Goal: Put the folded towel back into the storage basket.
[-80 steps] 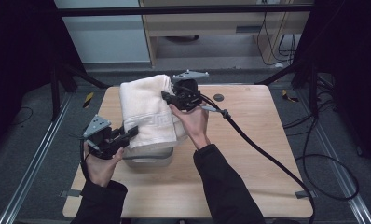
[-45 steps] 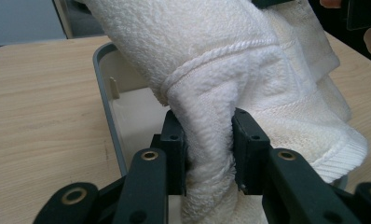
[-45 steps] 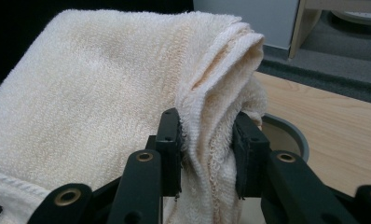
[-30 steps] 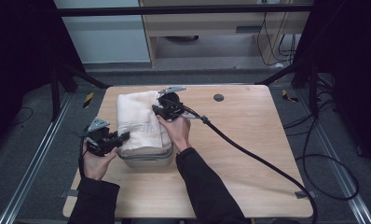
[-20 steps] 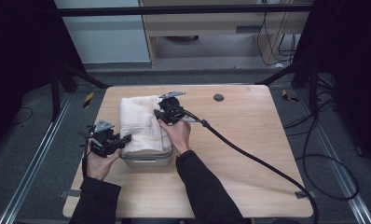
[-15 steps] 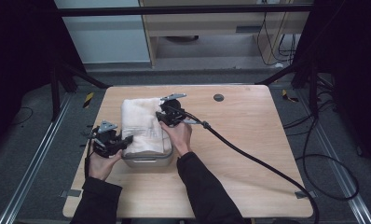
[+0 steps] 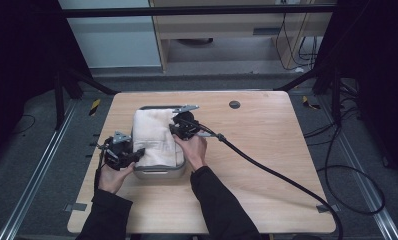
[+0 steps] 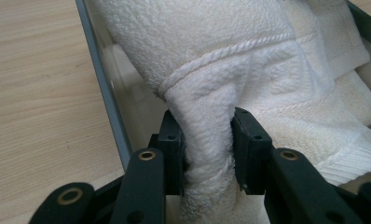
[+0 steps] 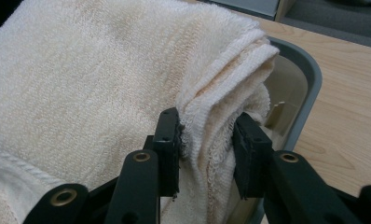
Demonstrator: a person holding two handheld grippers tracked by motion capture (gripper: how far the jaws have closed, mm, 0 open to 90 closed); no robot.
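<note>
A wooden table (image 7: 267, 150) carries a grey tray (image 7: 159, 172) on its left half; a small dark disc (image 7: 234, 104) lies well apart near the far edge, and a black cable (image 7: 267, 167) trails across the bare wood to the right. The tray's rim stands close around the folded white towel (image 7: 154, 137), which lies in the tray with its long axis running from the person's side toward the far edge. The left gripper (image 7: 129, 156) — jaws nearly closed — pinches a bunched fold at the towel's near left corner. The right gripper (image 7: 179, 129) clamps the stacked layers at the far right edge, just inside the rim.
</note>
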